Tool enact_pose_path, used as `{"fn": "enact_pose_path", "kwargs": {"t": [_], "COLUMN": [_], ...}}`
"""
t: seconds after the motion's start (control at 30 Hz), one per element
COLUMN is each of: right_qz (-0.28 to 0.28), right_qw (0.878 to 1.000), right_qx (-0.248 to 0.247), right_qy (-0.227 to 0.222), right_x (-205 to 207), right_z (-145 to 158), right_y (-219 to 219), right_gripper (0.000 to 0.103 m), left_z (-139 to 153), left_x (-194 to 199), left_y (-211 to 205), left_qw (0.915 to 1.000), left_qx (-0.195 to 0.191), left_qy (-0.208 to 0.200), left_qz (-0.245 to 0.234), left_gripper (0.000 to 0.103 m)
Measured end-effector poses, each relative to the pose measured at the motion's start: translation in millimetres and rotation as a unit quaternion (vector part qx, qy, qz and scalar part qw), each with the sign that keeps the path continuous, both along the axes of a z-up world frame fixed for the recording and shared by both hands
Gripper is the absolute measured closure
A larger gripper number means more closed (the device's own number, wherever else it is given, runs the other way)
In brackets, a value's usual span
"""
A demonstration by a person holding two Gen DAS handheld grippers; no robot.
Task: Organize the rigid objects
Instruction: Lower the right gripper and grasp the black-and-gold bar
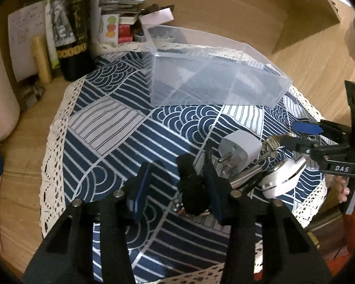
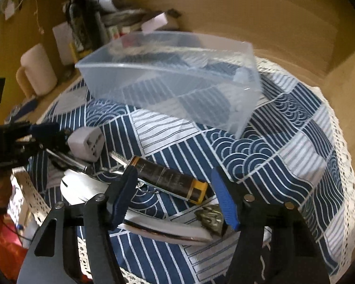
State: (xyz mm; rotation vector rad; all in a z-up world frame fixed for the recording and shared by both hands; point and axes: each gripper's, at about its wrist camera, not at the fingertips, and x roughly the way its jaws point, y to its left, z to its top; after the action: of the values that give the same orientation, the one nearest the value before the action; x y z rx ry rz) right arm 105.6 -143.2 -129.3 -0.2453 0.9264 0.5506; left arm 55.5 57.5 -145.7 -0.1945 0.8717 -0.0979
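Observation:
A clear plastic box (image 1: 213, 75) (image 2: 172, 82) stands on the blue patterned cloth (image 1: 120, 127). My left gripper (image 1: 177, 184) is open just above the cloth, with a black object (image 1: 193, 184) between its fingers, near the right one. A grey travel adapter (image 1: 239, 149) (image 2: 86, 144), keys (image 1: 272, 145) and a white round object (image 1: 284, 175) lie to its right. My right gripper (image 2: 175, 196) is open over a dark tube with gold ends (image 2: 170, 179); it also shows in the left wrist view (image 1: 303, 135). A small metallic figure (image 2: 210, 215) lies by its right finger.
Bottles, boxes and papers (image 1: 78, 30) crowd the back left of the wooden desk. A cream mug (image 2: 37, 71) stands left of the box. The cloth has a white lace edge (image 1: 56, 142). A wooden shelf wall (image 1: 260, 11) rises behind the box.

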Motion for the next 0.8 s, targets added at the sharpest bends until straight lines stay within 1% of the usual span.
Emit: {"fn": "enact_pose_path", "kwargs": {"t": [0.1, 0.17, 0.2, 0.23, 0.27, 0.3, 0.33, 0.4, 0.53, 0.67, 0.8], "right_qz": [0.016, 0.017, 0.017, 0.017, 0.017, 0.015, 0.015, 0.015, 0.003, -0.01, -0.015], "right_qw": [1.0, 0.999, 0.999, 0.999, 0.999, 0.999, 0.999, 0.999, 0.999, 1.0, 1.0], "right_qx": [-0.017, -0.032, -0.038, -0.041, -0.038, -0.037, -0.038, -0.038, -0.038, -0.023, -0.01], "right_qy": [0.01, 0.016, 0.019, 0.021, 0.024, 0.025, 0.025, 0.026, 0.019, 0.015, -0.007], "right_x": [4.9, 9.7, 11.6, 13.2, 15.0, 16.2, 16.9, 19.0, 22.6, 25.1, 17.7], "right_z": [-5.0, -9.6, -11.7, -13.1, -13.0, -12.4, -11.7, -11.6, -14.3, -11.3, 0.5], "right_y": [4.8, 6.6, 7.3, 7.1, 6.3, 5.6, 5.3, 5.2, 4.7, 3.9, 2.2], "right_gripper": [0.043, 0.043, 0.046, 0.048, 0.051, 0.056, 0.063, 0.069, 0.081, 0.081, 0.081], "left_z": [-1.9, -2.0, -1.9, -1.9, -1.3, -0.7, -0.5, -0.3, 4.2, 15.0, 29.8], "left_x": [-2.4, -2.8, -2.1, -1.0, -0.3, 0.0, 0.8, 2.7, 0.3, -4.5, -5.0], "left_y": [2.9, 1.0, 0.5, 0.4, 0.1, -0.3, 0.1, 1.3, 5.1, 9.9, 12.1], "left_qw": [0.9999, 0.9997, 0.9996, 0.9994, 0.9995, 0.9996, 0.9997, 0.9997, 0.9998, 0.9992, 0.998], "left_qx": [-0.013, -0.018, -0.022, -0.026, -0.025, -0.021, -0.02, -0.021, -0.003, 0.005, 0.011], "left_qy": [0.001, 0.0, 0.001, 0.0, -0.001, -0.003, -0.006, -0.006, -0.02, -0.04, -0.061], "left_qz": [-0.01, -0.017, -0.019, -0.021, -0.019, -0.016, -0.015, -0.013, -0.002, 0.007, 0.014], "left_gripper": [0.068, 0.075, 0.078, 0.083, 0.085, 0.085, 0.085, 0.086, 0.087, 0.087, 0.088]}}
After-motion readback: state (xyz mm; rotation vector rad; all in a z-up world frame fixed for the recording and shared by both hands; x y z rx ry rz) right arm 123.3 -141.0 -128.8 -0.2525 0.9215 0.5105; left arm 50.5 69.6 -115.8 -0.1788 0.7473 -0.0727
